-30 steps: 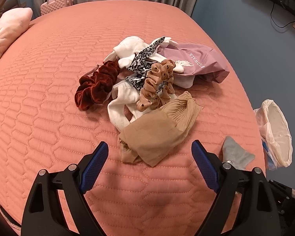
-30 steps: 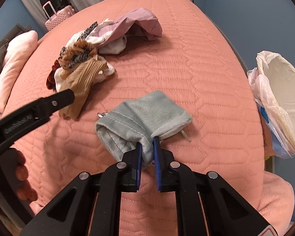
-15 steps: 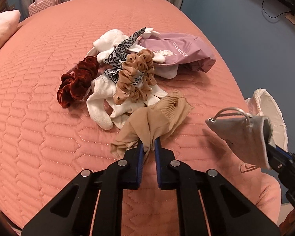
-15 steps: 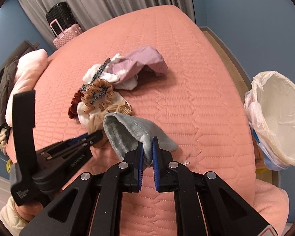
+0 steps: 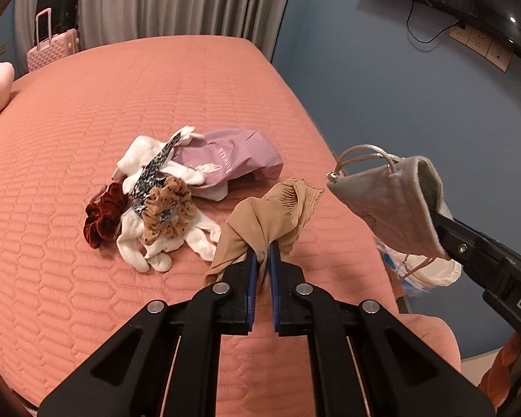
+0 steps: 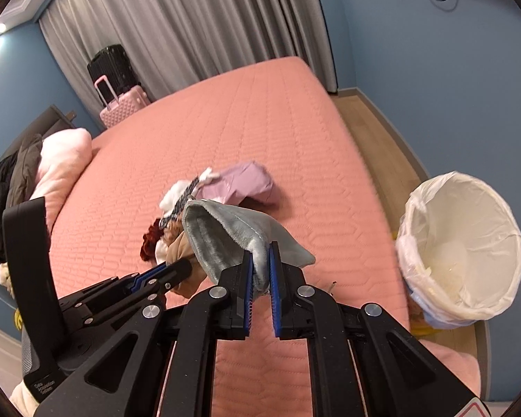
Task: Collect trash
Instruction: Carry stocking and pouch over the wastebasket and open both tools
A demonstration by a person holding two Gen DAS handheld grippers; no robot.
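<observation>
My left gripper point(image 5: 262, 255) is shut on a tan stocking point(image 5: 271, 213), lifted above the pink bed point(image 5: 69, 121). My right gripper point(image 6: 259, 255) is shut on a grey drawstring pouch point(image 6: 225, 231), held in the air above the bed; the pouch also shows at the right of the left wrist view point(image 5: 392, 201). A bin with a white liner point(image 6: 469, 246) stands on the floor to the right of the bed. A pile stays on the bed: a purple bag point(image 5: 225, 160), white socks point(image 5: 163, 243), a dark red scrunchie point(image 5: 102, 213), a spotted tan scrunchie point(image 5: 166, 210).
A pink suitcase point(image 6: 121, 106) and a black one point(image 6: 109, 64) stand by grey curtains past the bed. A pink pillow point(image 6: 60, 163) and dark clothes lie at the left. Wooden floor point(image 6: 375, 128) runs along the bed's right side.
My left gripper closed on the tan stocking and lifted it. My right gripper raised the grey pouch off the bed. Both views rose and pulled back.
</observation>
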